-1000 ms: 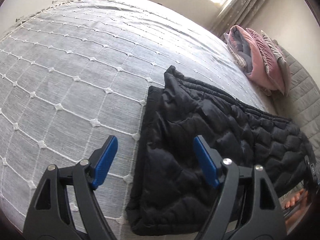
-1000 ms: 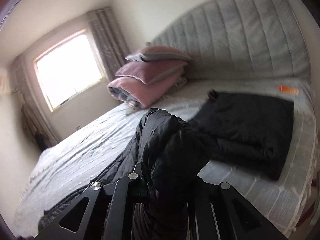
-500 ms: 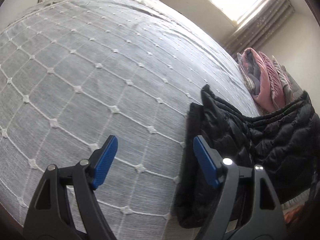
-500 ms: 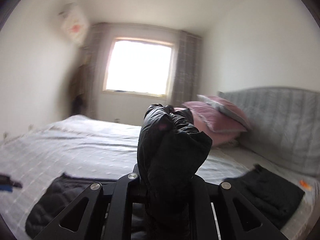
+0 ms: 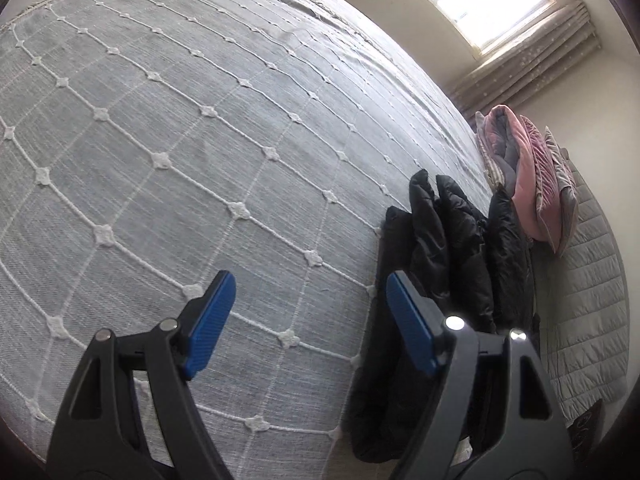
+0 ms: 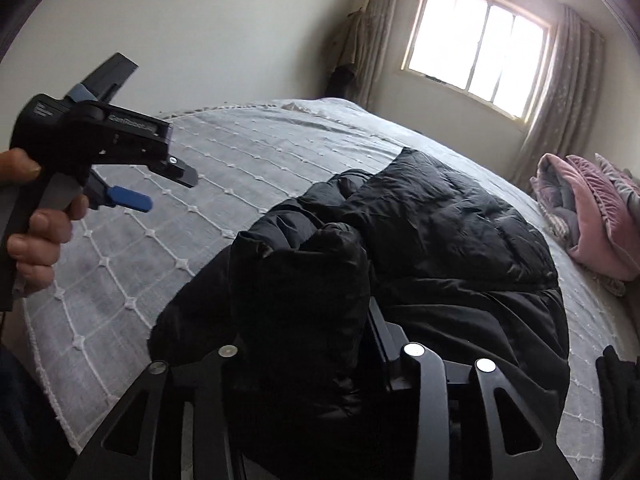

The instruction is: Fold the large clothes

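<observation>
A black puffer jacket (image 6: 440, 240) lies bunched on the grey bed (image 6: 224, 148). My right gripper (image 6: 308, 344) is shut on a thick fold of the jacket, which hides its fingertips. In the left wrist view the jacket (image 5: 452, 248) is piled at the right, near the bed's edge. My left gripper (image 5: 310, 320) is open and empty, its blue pads (image 5: 210, 322) above the bare bedspread just left of the jacket. It also shows in the right wrist view (image 6: 132, 200), held in a hand at the left.
The bedspread (image 5: 200, 140) is grey with a white diamond grid. Pink and grey folded bedding (image 5: 528, 184) lies by the padded headboard (image 5: 588, 300). A window (image 6: 476, 48) with curtains is behind the bed. Another dark item (image 6: 618, 380) shows at the right edge.
My right gripper has carried the jacket fold over toward the left, doubling the jacket into a narrower pile. My left gripper has stayed open and shifted left, off the jacket.
</observation>
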`<control>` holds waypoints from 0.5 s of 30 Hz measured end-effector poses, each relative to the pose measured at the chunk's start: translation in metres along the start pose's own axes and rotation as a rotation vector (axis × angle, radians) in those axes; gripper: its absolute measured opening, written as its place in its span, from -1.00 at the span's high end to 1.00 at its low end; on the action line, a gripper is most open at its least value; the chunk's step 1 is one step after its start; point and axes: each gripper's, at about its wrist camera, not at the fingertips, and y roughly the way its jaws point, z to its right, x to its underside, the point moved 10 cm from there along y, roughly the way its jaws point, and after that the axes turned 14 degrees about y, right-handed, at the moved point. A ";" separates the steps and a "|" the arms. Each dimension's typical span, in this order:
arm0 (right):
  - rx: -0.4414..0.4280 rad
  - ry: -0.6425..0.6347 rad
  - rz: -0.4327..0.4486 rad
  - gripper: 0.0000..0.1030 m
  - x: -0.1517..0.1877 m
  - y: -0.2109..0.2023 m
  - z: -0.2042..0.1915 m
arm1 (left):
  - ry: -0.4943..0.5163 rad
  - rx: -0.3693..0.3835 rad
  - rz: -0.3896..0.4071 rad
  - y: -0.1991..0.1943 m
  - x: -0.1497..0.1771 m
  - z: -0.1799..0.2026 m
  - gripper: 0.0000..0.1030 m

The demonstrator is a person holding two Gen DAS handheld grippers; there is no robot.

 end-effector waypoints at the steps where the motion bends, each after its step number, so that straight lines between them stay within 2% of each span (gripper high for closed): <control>1: -0.074 0.024 -0.012 -0.14 -0.002 -0.008 -0.001 | 0.005 0.014 -0.003 0.001 0.000 0.003 -0.52; 4: -0.246 0.103 -0.008 -0.18 -0.015 -0.037 0.002 | 0.011 0.059 0.003 0.000 -0.002 0.013 -0.52; 6: -0.324 0.145 0.028 -0.20 -0.023 -0.061 0.008 | 0.024 0.072 0.018 -0.004 -0.005 0.020 -0.52; 9: -0.416 0.260 0.063 -0.26 -0.034 -0.082 0.038 | 0.067 0.086 0.046 -0.011 -0.009 0.036 -0.52; 11: -0.392 0.341 0.064 -0.26 -0.038 -0.081 0.071 | 0.103 0.105 0.062 -0.016 -0.011 0.052 -0.52; 13: -0.289 0.404 0.035 -0.26 -0.035 -0.064 0.103 | 0.145 0.122 0.084 -0.023 -0.015 0.072 -0.52; 15: -0.241 0.472 -0.008 -0.26 -0.024 -0.054 0.129 | 0.170 0.121 0.098 -0.026 -0.018 0.086 -0.53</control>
